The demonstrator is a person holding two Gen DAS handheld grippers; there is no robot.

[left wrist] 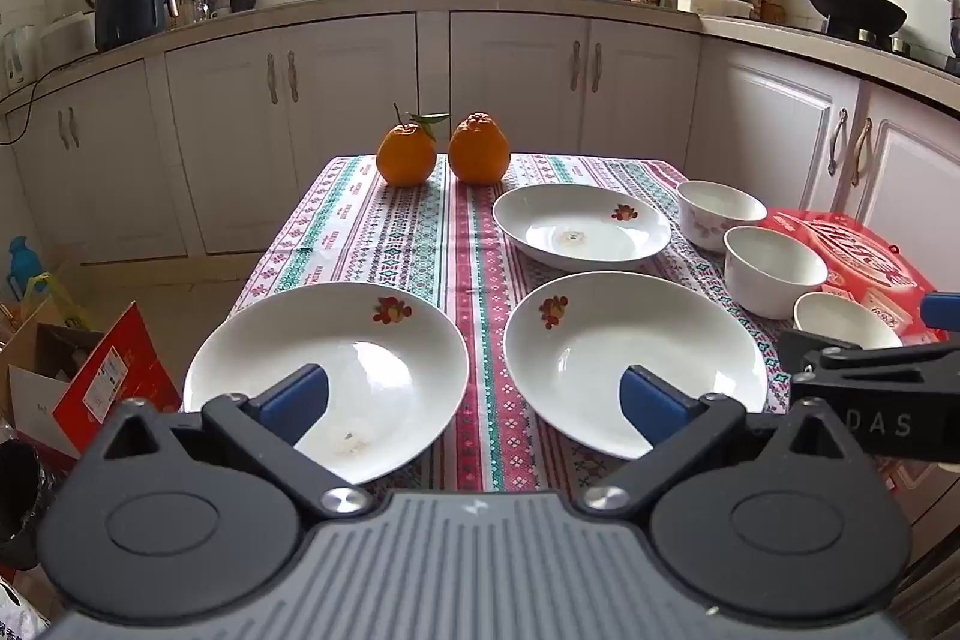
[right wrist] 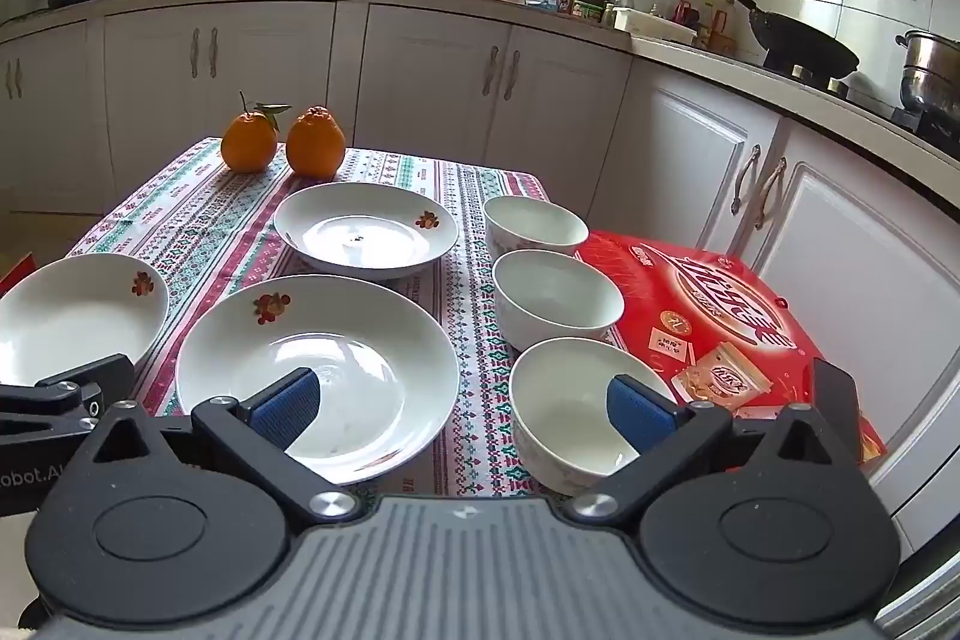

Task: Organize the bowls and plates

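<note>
Both tools (left wrist: 474, 403) tilted down, agape.

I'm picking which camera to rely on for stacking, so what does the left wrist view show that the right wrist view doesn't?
Only the left wrist view shows the near-left plate whole, the open cardboard box on the floor and the open left gripper. Only the right wrist view shows the nearest bowl whole, the steel pot on the stove and the open right gripper. Both share the middle plate, the far plate, the other two bowls, the two oranges and the red package.
</note>
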